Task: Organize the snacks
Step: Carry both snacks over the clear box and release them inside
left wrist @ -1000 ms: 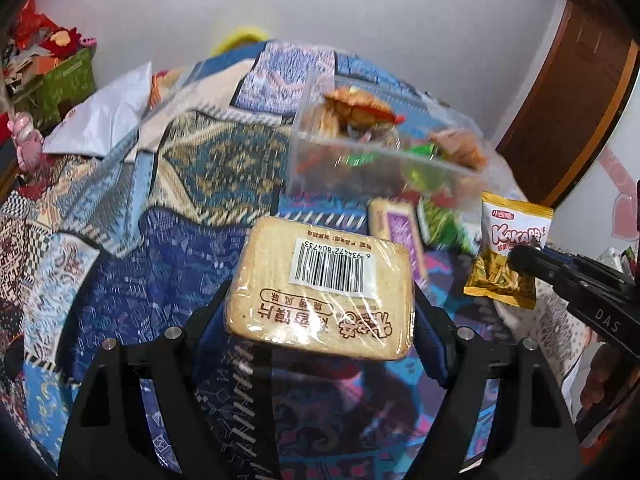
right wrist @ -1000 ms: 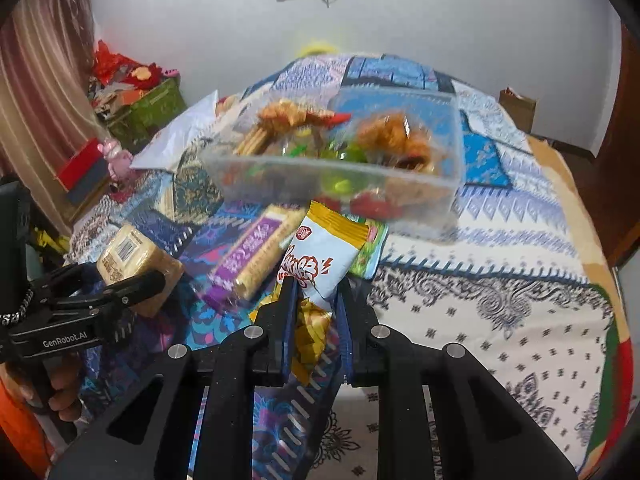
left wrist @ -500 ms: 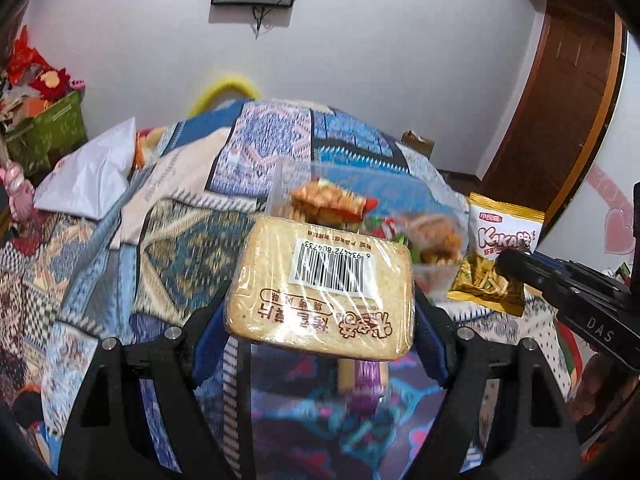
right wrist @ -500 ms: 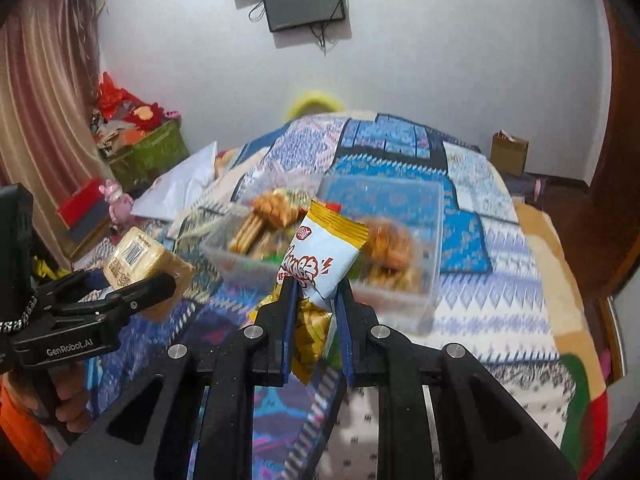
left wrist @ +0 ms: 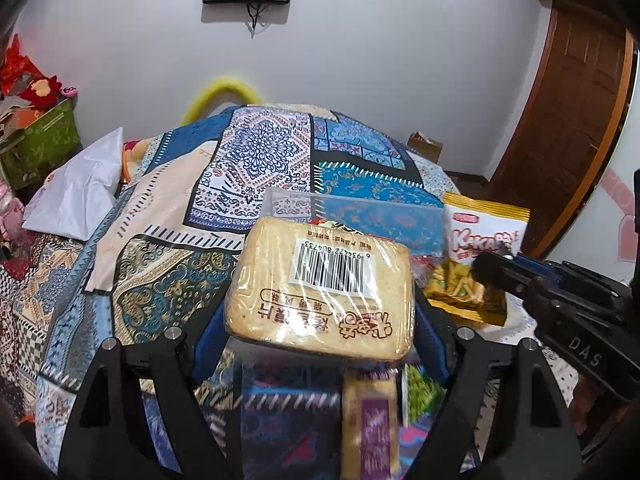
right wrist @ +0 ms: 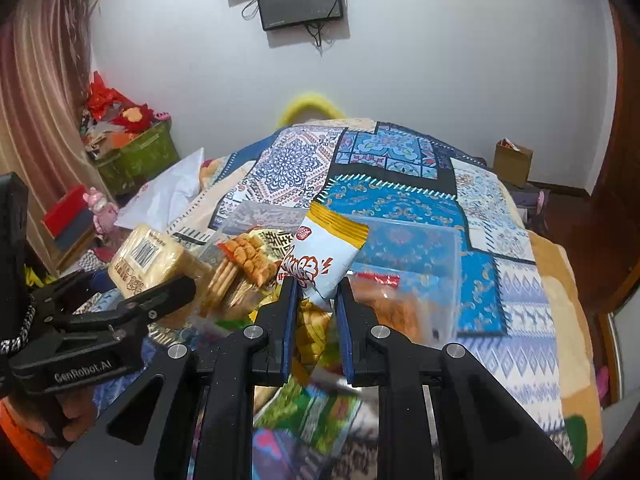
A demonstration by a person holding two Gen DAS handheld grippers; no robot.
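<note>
My left gripper [left wrist: 320,316] is shut on a clear-wrapped tan biscuit pack [left wrist: 322,288] with a barcode, held above the bed near the clear plastic snack box [left wrist: 360,216]. My right gripper [right wrist: 316,300] is shut on a white and yellow snack bag [right wrist: 322,264], held just in front of the same box [right wrist: 424,256], which holds several snacks. The right gripper and its bag [left wrist: 480,256] show at the right of the left wrist view. The left gripper with the biscuit pack [right wrist: 148,258] shows at the left of the right wrist view.
A purple-labelled biscuit pack [left wrist: 372,424] and a green packet [right wrist: 308,408] lie on the patterned bedspread [left wrist: 160,240] below the grippers. A white plastic bag [left wrist: 80,196] lies at the left. A cardboard box [right wrist: 512,162] and wooden door [left wrist: 568,120] stand at the right.
Both grippers have risen and moved forward toward the clear box, each still holding its snack. The view has tilted up to show more wall.
</note>
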